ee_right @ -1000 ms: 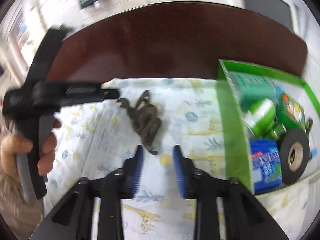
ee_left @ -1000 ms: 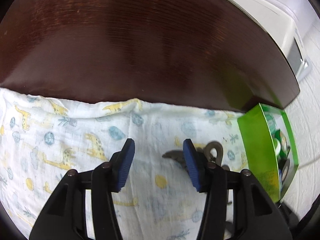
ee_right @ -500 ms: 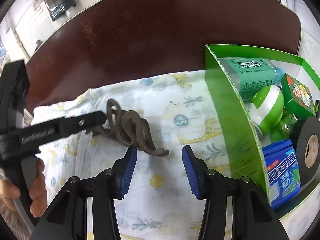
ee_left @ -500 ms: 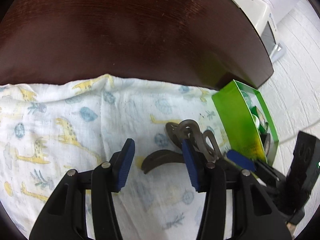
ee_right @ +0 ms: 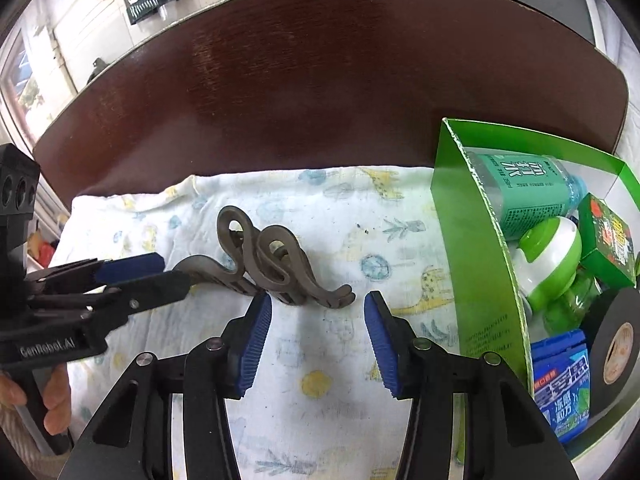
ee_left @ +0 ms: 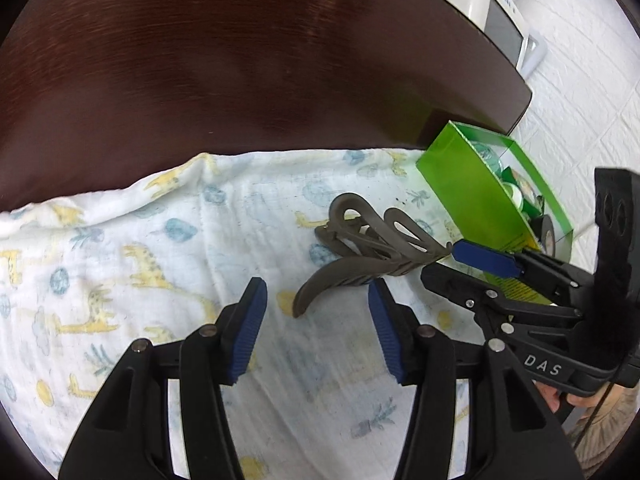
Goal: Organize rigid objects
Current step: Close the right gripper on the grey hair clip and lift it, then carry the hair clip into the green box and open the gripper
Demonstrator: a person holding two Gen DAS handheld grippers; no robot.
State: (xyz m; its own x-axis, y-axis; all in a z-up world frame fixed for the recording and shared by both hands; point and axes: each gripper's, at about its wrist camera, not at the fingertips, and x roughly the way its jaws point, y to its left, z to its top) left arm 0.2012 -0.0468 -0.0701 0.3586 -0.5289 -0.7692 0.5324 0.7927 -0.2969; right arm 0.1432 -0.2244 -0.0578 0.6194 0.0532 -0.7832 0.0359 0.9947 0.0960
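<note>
A grey-brown hair claw clip [ee_left: 372,240] [ee_right: 272,264] lies on a white cloth [ee_left: 160,240] printed with giraffes. My left gripper [ee_left: 316,300] is low over the clip's left end. Its jaws are opening, and the clip's curved lever tip sits between the pads without being pressed. My right gripper [ee_right: 318,308] stands open at the clip's other end, whose hooked tip is just ahead of its blue fingertips [ee_right: 260,320]. Each gripper also shows in the other's view, coming in from the side.
A green open box [ee_right: 480,240] [ee_left: 472,184] stands right of the clip, holding a green bottle [ee_right: 528,184], a black tape roll [ee_right: 616,340], a blue packet [ee_right: 560,384] and other small items. The cloth lies on a dark wooden table [ee_left: 240,80]. A white appliance [ee_left: 492,8] stands beyond.
Both grippers have closed in on the hair clip from opposite ends. The left one has rolled, and the right gripper has come into the left wrist view.
</note>
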